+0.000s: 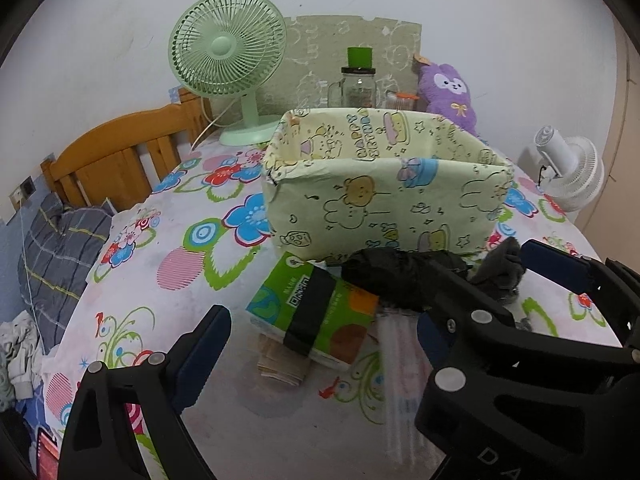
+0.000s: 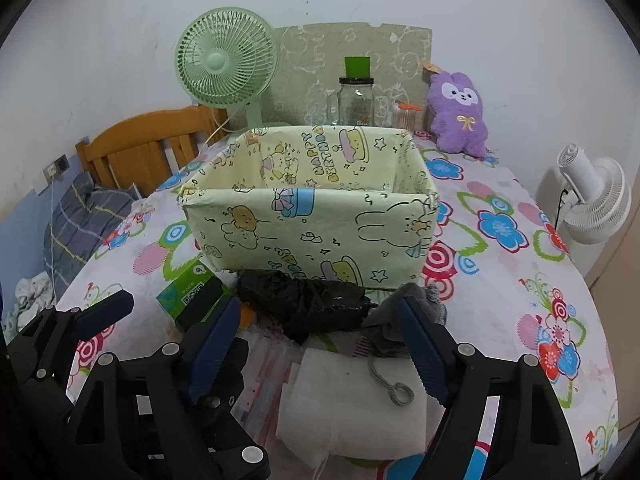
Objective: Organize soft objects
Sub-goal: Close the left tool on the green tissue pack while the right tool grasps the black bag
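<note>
Right wrist view: the soft things lie in a little heap near the front edge of the surface (image 2: 520,208), just in front of the yellow box (image 2: 304,220). A black bundle (image 2: 308,300) touches the foot of the box. A gray knit thing (image 2: 394,322) with a cord lies just beside it. A white cloth (image 2: 352,404) lies nearest the front edge. A green tissue pack (image 1: 312,312) with a black band lies left of the bundle.

The right claw (image 2: 324,348) is wide open. Its blue fingers stand on both sides of the white cloth and do not press on it. The right finger sits just in front of the gray knit thing.

The left claw (image 1: 320,356) is open too, with the green pack between its fingers, not squeezed.

A purple plush bunny (image 2: 458,110) sits at the far edge of the surface, next to a glass jar (image 2: 356,102) and a green fan (image 2: 226,58). A white fan (image 2: 592,196) stands past the right edge.
</note>
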Motion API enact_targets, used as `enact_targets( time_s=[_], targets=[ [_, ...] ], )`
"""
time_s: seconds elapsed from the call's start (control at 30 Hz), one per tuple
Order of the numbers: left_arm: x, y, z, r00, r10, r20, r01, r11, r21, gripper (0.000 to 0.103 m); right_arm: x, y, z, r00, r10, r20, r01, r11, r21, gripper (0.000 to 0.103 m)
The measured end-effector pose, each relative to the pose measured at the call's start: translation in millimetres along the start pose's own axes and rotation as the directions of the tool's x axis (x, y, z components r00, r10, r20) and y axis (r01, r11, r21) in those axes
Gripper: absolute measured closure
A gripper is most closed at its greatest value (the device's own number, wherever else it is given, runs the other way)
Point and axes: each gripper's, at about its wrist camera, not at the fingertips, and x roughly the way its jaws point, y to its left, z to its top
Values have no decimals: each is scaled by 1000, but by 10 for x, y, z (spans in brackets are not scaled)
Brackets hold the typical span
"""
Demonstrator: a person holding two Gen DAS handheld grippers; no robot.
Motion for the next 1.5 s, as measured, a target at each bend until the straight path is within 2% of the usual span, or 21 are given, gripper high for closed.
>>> enact_targets(
  time_s=[0.83,1.1,1.5],
  targets=[
    [417,130,23,997,-10,-74,8,1000,-30,8,479,84,53,994,39,-98,-38,999,3,24],
    [466,106,42,997,-23,-73,21,999,-30,16,536,56,63,993,46,-106,-44,999,14,24],
    [461,137,63,998,-20,-60,18,999,-33,23,559,83,107,994,51,-95,-51,999,7,24]
  ],
)
